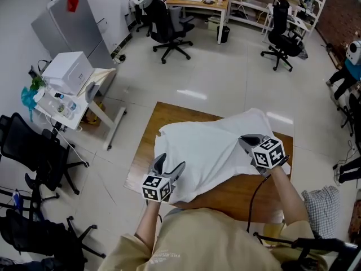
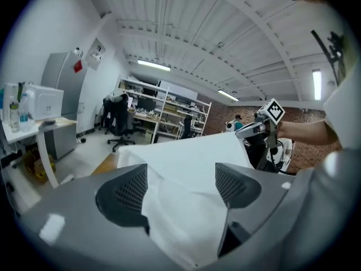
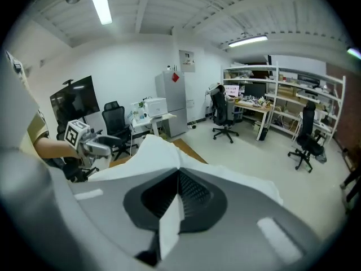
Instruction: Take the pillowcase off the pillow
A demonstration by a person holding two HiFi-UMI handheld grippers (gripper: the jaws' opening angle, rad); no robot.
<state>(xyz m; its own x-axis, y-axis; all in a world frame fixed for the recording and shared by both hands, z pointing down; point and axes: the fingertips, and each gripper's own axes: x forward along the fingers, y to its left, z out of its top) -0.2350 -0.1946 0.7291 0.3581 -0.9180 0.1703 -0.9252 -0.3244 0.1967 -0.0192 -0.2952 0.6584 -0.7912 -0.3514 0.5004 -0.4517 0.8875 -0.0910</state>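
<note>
A white pillow in its white pillowcase [image 1: 208,151] lies across the wooden table [image 1: 237,193]. My left gripper [image 1: 169,165] is at the pillow's near left corner. In the left gripper view its jaws [image 2: 180,185] stand wide with the bulky white pillow [image 2: 180,208] filling the gap pad to pad. My right gripper [image 1: 248,140] is at the near right side, raised a little. Its jaws [image 3: 179,174] are shut on a thin fold of the pillowcase [image 3: 169,224], and the cloth [image 3: 152,151] rises in a ridge towards them. I cannot tell pillow from case by sight.
A white desk with a printer [image 1: 67,72] stands to the left, with black office chairs [image 1: 34,151] near it. Grey cabinets [image 1: 70,24] line the far left wall. More chairs [image 1: 169,30] and desks are at the back. A checked cloth [image 1: 321,205] lies at the right.
</note>
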